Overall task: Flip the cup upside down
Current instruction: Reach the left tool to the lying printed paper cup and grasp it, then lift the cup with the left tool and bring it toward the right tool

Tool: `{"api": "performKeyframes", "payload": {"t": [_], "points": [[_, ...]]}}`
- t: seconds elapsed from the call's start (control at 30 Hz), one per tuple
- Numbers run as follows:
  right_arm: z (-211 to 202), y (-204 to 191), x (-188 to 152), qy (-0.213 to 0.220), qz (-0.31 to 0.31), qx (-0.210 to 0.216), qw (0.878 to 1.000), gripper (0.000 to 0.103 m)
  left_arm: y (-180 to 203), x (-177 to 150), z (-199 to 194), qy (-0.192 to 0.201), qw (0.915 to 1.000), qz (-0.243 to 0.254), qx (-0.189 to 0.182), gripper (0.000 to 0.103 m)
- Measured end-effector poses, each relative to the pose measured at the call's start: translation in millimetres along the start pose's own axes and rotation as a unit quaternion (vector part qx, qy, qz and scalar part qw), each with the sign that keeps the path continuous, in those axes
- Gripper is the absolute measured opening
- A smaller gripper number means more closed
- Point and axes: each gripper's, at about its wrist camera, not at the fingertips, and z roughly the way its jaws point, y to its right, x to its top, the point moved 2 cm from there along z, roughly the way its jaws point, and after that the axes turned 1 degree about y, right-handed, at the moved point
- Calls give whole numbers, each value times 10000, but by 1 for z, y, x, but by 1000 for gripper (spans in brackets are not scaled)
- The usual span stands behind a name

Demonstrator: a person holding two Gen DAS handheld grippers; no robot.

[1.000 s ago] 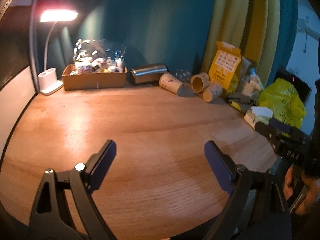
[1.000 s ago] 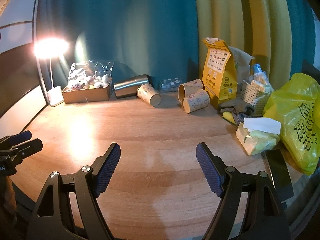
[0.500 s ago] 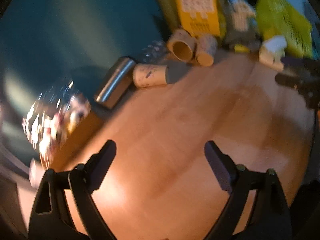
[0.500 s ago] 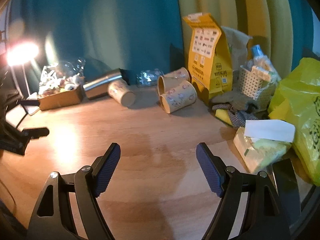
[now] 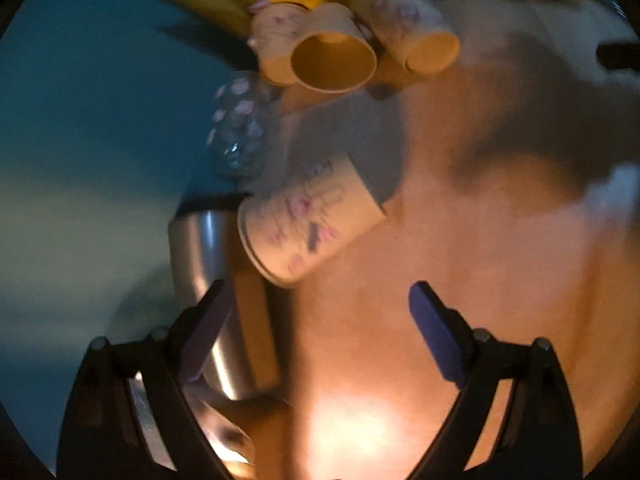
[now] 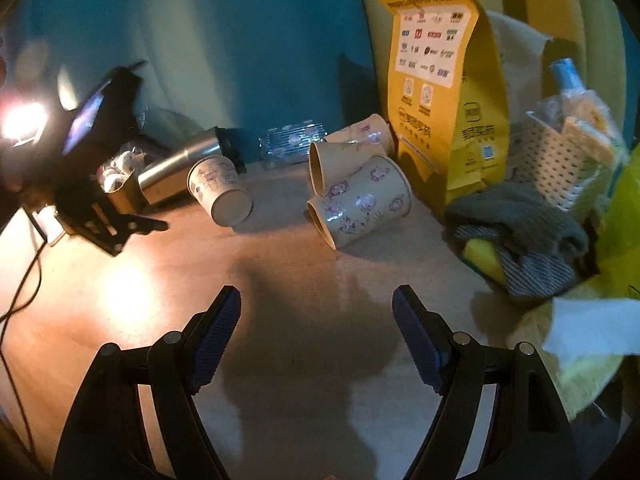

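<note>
Your left gripper (image 5: 316,316) has its jaws spread wide with nothing between them. The paper cup (image 5: 308,220) lies on its side on the wooden table (image 5: 480,280) just ahead of the fingertips, apart from them, against a steel flask (image 5: 204,264); the view is tilted and blurred. Your right gripper (image 6: 316,320) is equally wide apart and holds nothing, hovering above bare table. From there the cup (image 6: 218,188) sits well ahead to the left, with three more cups (image 6: 360,204) lying beside a yellow bag (image 6: 440,72).

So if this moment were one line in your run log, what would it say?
left gripper: open, near lone paper cup | cup: on its side beside steel flask | right gripper: open, empty, over table
</note>
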Motion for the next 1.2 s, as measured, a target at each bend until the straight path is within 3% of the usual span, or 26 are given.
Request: {"api": "performKeyframes", "payload": {"t": [0.13, 0.27, 0.4, 0.5, 0.57, 0.73, 0.97, 1.1, 1.2], "points": [[13, 8, 7, -98, 118, 132, 9998, 81, -4, 21, 19, -2, 9974, 722, -91, 91], [16, 13, 11, -40, 126, 187, 9997, 81, 3, 36, 39, -212, 9887, 1451, -325, 91], [19, 20, 12, -61, 231, 297, 9993, 81, 3, 49, 51, -282, 9845, 1668, -472, 90], [20, 23, 11, -63, 309, 294, 9991, 81, -5, 61, 50, -215, 9852, 1509, -783, 83], [16, 24, 9, -42, 374, 319, 9988, 81, -7, 66, 50, -224, 9860, 1456, -778, 72], [5, 26, 5, 21, 479, 340, 9983, 81, -11, 74, 48, -307, 9879, 1282, -820, 63], [-21, 26, -3, 139, 616, 348, 9974, 81, 2, 82, 26, -312, 9894, 811, -1166, 61], [-39, 26, -6, 239, 675, 403, 9966, 81, 11, 85, 2, -328, 9877, 171, -1518, 60], [-54, 24, -11, 327, 688, 467, 9960, 81, 20, 83, -19, -388, 9818, -440, -1807, 60]]}}
